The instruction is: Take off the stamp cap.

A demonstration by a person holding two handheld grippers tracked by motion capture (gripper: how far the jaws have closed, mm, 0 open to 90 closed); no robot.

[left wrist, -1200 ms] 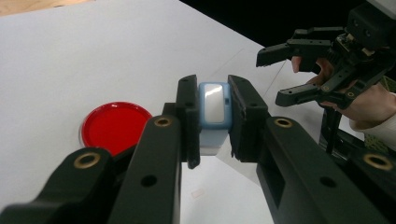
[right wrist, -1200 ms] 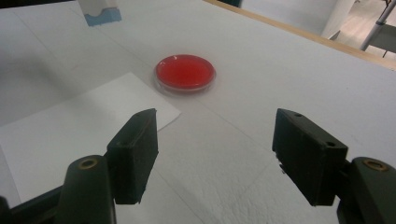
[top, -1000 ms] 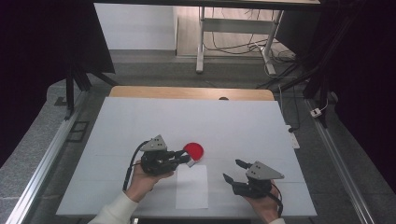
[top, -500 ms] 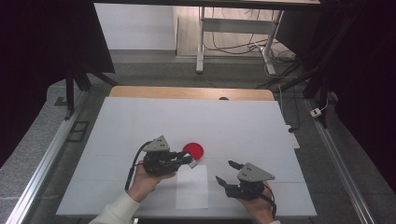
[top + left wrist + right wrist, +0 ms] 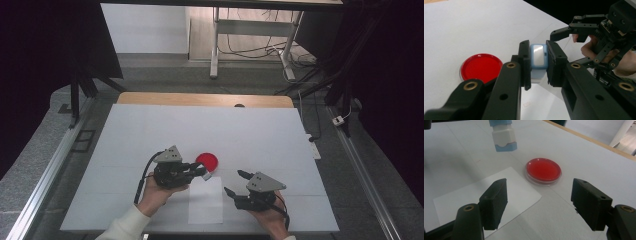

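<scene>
Left gripper (image 5: 200, 171) is clamped on a small pale-blue and white plastic stamp block (image 5: 538, 58). It's held off the table, just above the near edge of the round red shallow dish (image 5: 206, 161), which looks like an ink pad in a clear plastic rim. In the right gripper view the stamp (image 5: 503, 135) hangs over the white tabletop (image 5: 250, 130) beside the flat white paper sheet (image 5: 205, 200), working face down.

Right gripper (image 5: 236, 183) has just been opening its jaws; they stand wide with nothing between them, low over the table at the paper's right edge.

Step, as I read it: stamp is picked up and carried, inking or pressing not yet done. I can't tell whether the face is inked.

Next move needs:
1. Left keeps its grip and the stamp upright.
2. Straight drop onto the dish or paper, no tilt.
3. Right could pin the sheet so it doesn't lift.
</scene>
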